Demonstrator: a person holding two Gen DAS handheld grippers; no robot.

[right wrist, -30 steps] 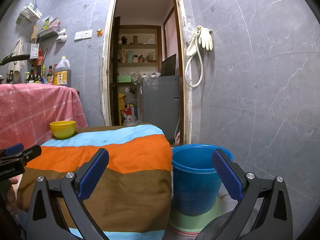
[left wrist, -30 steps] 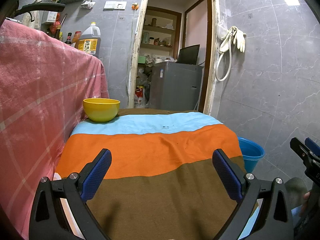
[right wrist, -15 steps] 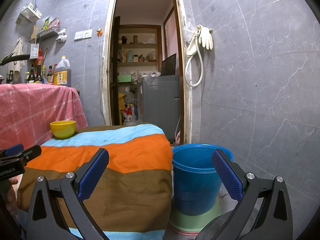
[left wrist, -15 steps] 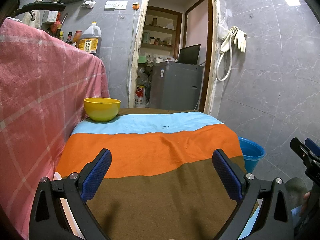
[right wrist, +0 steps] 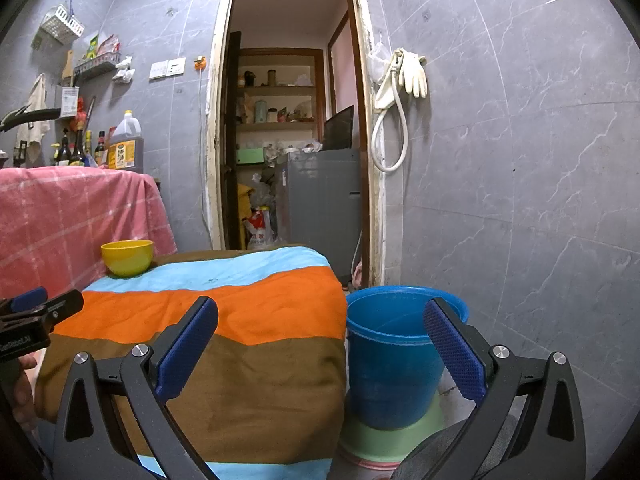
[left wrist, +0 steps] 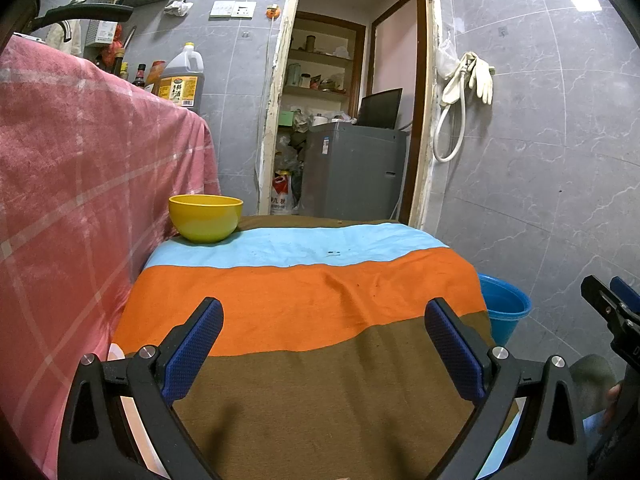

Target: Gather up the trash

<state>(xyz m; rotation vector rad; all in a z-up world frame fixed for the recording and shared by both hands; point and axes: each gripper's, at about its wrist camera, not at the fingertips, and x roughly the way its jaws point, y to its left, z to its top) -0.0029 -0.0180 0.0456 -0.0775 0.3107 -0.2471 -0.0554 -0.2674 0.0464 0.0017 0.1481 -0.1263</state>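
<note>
Left gripper (left wrist: 324, 344) spread over striped cloth (left wrist: 304, 292) (nothing held), bucket (right wrist: 396, 344) beside edge.

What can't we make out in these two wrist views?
- Yellow bowl contents: both views, hidden by its rim.
- Blue bucket bottom: right view, inside too dark; left view, striped cloth covers most of it.
- Trash: none discernible.
- Jug label: too small.

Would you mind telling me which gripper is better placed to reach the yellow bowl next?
Left, probably. The left gripper hangs open over the striped cloth, with the bowl ahead at the far left corner. The right gripper is open too, but sits off the cloth's right side, facing the bucket.
</note>
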